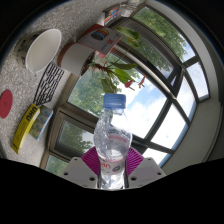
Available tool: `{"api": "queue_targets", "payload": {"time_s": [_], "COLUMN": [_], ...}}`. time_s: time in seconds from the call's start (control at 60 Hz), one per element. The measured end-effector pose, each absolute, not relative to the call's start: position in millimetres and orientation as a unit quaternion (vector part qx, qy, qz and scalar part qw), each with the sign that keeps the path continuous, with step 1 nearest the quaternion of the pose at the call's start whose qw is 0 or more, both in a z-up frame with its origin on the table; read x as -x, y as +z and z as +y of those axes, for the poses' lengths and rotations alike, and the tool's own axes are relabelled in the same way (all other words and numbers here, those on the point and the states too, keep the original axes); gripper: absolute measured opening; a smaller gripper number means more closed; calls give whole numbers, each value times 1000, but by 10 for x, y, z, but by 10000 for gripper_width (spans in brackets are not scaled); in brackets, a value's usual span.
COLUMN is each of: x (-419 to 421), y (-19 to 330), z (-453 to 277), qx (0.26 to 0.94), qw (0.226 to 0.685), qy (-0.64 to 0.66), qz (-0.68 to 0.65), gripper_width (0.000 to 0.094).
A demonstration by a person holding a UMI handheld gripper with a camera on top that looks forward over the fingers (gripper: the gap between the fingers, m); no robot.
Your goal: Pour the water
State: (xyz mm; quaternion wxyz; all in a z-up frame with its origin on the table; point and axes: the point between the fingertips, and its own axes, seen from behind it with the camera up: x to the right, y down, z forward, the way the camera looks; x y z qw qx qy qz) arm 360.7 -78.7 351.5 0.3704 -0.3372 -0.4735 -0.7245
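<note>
A clear plastic water bottle [112, 135] with a pale blue cap and a red-and-white label stands upright between my fingers. My gripper [112, 163] is shut on the bottle's lower body; the magenta pads [91, 160] press on it at both sides. The bottle is held up in the air, and the view is strongly tilted, so the window fills the space behind it. The water inside is hard to make out.
A speckled counter [22, 85] lies to the left with a white bowl [42, 48], a black slotted spatula [49, 84], a yellow object [30, 124] and a red disc [4, 102]. A potted plant [118, 70] and a large window [165, 70] are beyond the bottle.
</note>
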Motion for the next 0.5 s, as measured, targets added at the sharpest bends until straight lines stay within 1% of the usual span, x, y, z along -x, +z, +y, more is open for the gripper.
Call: {"api": "queue_targets", "payload": {"time_s": [0.083,0.117,0.183,0.233,0.3,0.4,0.467,0.5], "x": [-3377,-3314,-3133,-3076,-3027,-3024,-3003,-2986], "y": [3206,3031,2792,2621,2467,2468,2626,2793], "z": [-547,-474,-403,-359,-317,-290,-320,-357], "qx": [285,265,237,218,215,217,238,254], "qw": [324,314,289,288,285,302,344,368], "qy": [-716,-706,-692,-680,-670,-662,-654,-651], "qz": [-549,-576,-618,-638,-651,-650,-630,-614], "gripper_width": [294,294,294,294,295,295,296,295]}}
